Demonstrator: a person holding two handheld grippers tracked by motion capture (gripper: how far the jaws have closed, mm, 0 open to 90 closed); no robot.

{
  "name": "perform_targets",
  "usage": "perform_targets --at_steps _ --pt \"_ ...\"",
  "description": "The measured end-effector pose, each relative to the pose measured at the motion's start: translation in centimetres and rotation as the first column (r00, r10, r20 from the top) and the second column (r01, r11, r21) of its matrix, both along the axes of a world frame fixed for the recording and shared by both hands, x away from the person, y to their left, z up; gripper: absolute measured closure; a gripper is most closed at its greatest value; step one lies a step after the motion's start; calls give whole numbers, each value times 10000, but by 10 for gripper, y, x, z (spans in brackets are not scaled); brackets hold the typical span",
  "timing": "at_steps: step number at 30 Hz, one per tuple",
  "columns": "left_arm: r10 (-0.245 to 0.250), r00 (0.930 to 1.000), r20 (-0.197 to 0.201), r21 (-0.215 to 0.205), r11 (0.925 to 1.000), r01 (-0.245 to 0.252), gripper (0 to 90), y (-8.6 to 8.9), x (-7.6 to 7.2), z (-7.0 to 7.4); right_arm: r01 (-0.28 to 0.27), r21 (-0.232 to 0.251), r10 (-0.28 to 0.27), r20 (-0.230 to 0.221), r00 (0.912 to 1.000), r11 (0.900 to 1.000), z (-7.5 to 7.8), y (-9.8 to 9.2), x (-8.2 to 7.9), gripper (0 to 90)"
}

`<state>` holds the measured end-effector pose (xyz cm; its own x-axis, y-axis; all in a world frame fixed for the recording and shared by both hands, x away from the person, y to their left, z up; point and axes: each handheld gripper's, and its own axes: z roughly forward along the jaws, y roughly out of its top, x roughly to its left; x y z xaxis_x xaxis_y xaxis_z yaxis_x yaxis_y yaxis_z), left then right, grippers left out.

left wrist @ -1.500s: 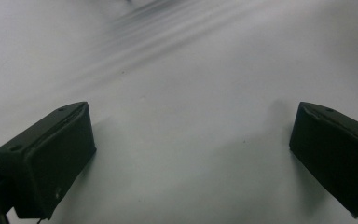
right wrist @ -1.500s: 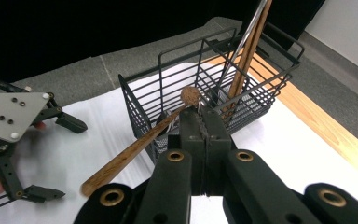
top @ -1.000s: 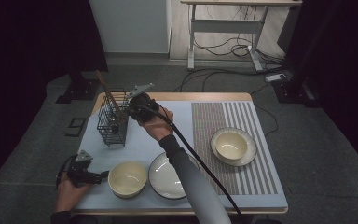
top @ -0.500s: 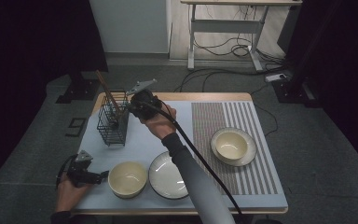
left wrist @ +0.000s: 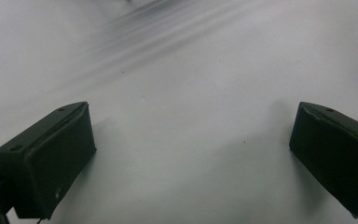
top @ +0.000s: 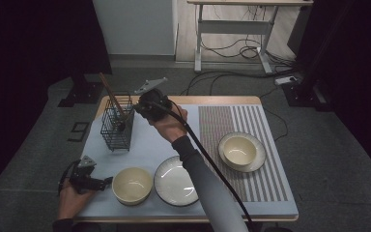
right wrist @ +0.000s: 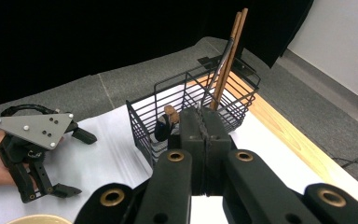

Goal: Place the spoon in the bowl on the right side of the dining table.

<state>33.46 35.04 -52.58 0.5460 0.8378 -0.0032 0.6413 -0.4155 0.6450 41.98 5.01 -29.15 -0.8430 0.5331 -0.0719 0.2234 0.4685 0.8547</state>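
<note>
Our right gripper (right wrist: 200, 122), fingers clamped on the chopsticks (right wrist: 228, 51), risks tipping the basket (right wrist: 191, 112) if they snag; left gripper (top: 94, 182) fingers wide.

Black wire basket (top: 117, 128) with brown chopsticks (top: 110, 93); cream bowls (top: 132, 184); white plate (top: 175, 182); grey-and-white striped mat (top: 265, 174); pale blue cloth (top: 145, 145) on tan wood worktop (top: 222, 100).

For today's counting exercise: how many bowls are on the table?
2. One cream bowl sits near the front edge, left of the empty plate. The other bowl sits on its own plate on the striped mat at the right. None looks hidden.
</note>
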Motion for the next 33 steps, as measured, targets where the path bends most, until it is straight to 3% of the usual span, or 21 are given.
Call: perform_targets --at_steps 16,27,33 --pt "-6 10000 -1 12 10000 6 0 0 0 0 -165 40 166 -185 9997 9999 6 -16 -8 900" --pt "-2 10000 2 7 10000 2 0 0 0 0 -280 -56 278 -373 9989 9996 2 -23 -13 900" --pt "-1 10000 13 7 10000 1 0 0 0 0 -190 175 198 -437 9988 9997 -2 -30 -15 900"
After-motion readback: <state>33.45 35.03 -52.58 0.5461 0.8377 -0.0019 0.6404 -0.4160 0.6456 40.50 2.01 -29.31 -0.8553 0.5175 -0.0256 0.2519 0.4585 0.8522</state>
